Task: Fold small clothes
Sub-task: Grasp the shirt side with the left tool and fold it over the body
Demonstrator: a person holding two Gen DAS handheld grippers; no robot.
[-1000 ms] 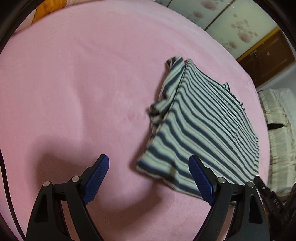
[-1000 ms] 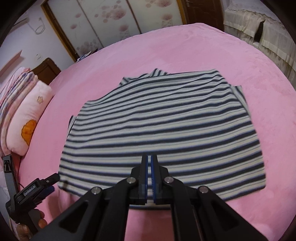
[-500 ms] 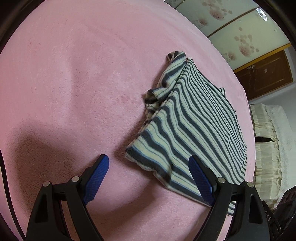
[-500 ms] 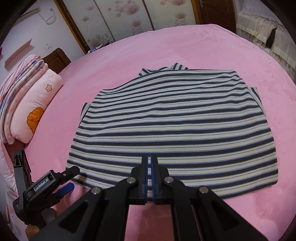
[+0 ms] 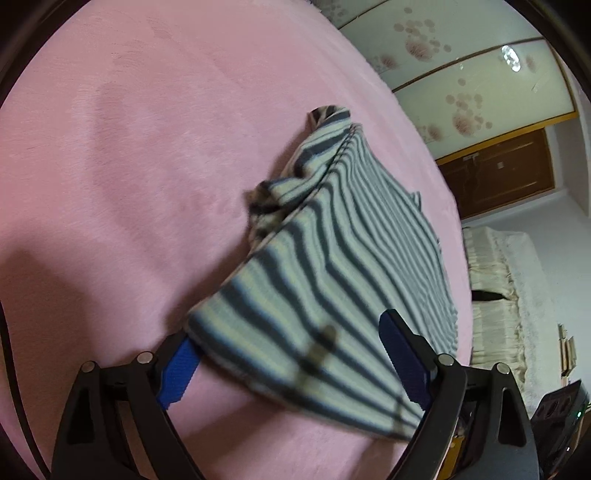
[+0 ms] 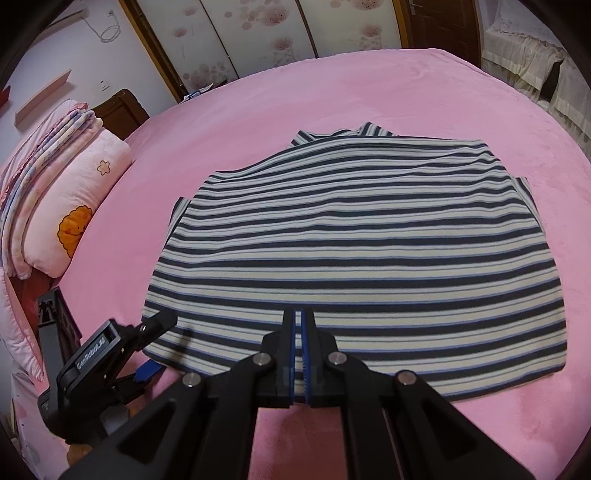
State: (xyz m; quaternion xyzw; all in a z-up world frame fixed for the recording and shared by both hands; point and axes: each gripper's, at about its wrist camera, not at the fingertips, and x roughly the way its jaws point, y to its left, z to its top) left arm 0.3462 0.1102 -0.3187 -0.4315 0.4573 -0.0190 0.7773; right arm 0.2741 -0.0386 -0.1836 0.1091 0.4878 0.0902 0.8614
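Note:
A navy and cream striped shirt [image 6: 354,236] lies spread on the pink bed [image 6: 280,110]. My right gripper [image 6: 298,317] is shut on the middle of the shirt's near hem. My left gripper [image 5: 291,354] is open, with its jaws standing on either side of the shirt's near left corner [image 5: 295,332], which looks slightly lifted and blurred. The left gripper also shows in the right wrist view [image 6: 147,328], touching that same corner. The shirt's far sleeve [image 5: 295,173] is bunched.
A pink pillow with an orange print [image 6: 77,206] and folded quilts [image 6: 40,147] lie at the bed's left. Sliding wardrobe doors [image 6: 258,33] and a brown door [image 5: 498,170] stand behind. A cream-covered sofa [image 5: 509,295] is beside the bed.
My left gripper has moved forward until the shirt's corner lies between its open jaws. The right gripper stays shut on the hem and has drawn back slightly.

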